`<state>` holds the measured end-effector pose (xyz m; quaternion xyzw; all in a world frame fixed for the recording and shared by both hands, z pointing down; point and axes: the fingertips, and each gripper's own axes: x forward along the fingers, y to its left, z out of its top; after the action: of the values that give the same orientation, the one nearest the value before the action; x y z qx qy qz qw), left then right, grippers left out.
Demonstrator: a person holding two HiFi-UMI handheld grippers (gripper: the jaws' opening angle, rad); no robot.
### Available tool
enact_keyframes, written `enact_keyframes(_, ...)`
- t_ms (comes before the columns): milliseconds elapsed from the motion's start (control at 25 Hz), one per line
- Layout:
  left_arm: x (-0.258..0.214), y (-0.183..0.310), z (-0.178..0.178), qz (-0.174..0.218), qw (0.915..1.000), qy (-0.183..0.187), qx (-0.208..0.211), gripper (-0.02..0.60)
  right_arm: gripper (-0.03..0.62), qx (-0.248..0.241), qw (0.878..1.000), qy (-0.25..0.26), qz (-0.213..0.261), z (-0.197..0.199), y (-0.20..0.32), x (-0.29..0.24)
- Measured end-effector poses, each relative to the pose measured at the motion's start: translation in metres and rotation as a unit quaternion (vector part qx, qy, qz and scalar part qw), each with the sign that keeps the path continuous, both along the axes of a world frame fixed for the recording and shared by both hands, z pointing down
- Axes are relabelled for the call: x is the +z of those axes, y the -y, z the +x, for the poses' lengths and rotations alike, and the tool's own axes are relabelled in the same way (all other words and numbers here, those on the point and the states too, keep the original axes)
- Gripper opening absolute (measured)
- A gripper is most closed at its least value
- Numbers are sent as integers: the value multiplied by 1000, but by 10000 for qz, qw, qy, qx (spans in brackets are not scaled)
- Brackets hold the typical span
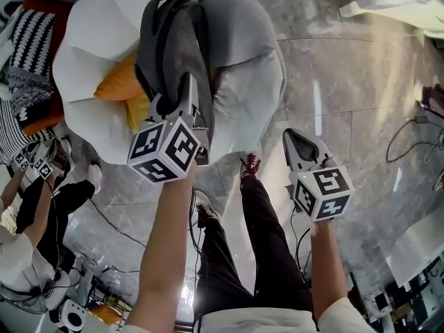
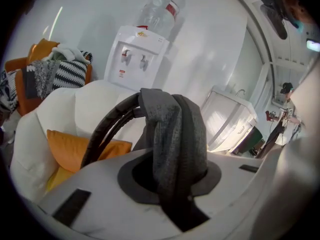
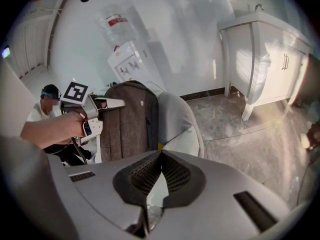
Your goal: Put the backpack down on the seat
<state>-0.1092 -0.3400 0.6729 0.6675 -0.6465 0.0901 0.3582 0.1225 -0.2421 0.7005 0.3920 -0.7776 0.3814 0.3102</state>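
Observation:
A grey backpack (image 1: 170,40) stands upright over the white beanbag seat (image 1: 243,68), against its hollow. My left gripper (image 1: 187,96) is shut on the backpack's grey top strap (image 2: 175,134), which runs down between the jaws of the left gripper (image 2: 172,176). In the right gripper view the backpack (image 3: 130,119) stands beside the seat (image 3: 177,119); its bottom is hidden, so I cannot tell whether it rests on the seat. My right gripper (image 1: 295,139) hangs to the right over the floor, shut and empty (image 3: 160,159).
An orange cushion (image 1: 118,85) lies on the seat to the left of the backpack. A chair piled with striped clothes (image 1: 31,54) stands further left. A water dispenser (image 2: 137,54) and a white cabinet (image 3: 260,59) stand against the wall. Another person (image 1: 35,214) is at lower left.

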Motion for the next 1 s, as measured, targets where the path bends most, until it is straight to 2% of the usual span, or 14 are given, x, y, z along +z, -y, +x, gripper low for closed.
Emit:
enact_keyframes(320,1,4,26,101,9986,-493,170,126,0,178,9998,-78,29,17,0,-5)
enact_keyframes(520,3,9,50,208,9973,-678,187,164,0,261,9996,-71,3,25,-2,-3)
enact_keyframes(800,15,10,90,235,9988,-400,143,190,0,378,9989,173,-219,32,-7,6)
enact_keyframes(1000,23,18,110,440,9957,-718,398,219,0,470,9981,158,-365,44,-12,15)
